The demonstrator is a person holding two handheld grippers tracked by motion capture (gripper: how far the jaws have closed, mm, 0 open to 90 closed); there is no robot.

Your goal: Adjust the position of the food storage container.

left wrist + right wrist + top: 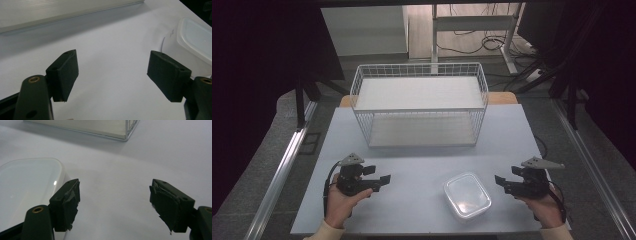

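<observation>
The left gripper (382, 179) hovers over the table (412, 165), jaws wide apart — empty. The lidded plastic container (467, 195) lies between the grippers, nearer the right gripper (498, 181), also spread wide, clear of it.

The high view looks forward and down from above the person's side of the surface (422, 165). Each gripper view rides low, looking along its own jaws. Both share the clear lidded box (193, 42), at two o'clock for the left and nine o'clock for the right.
</observation>
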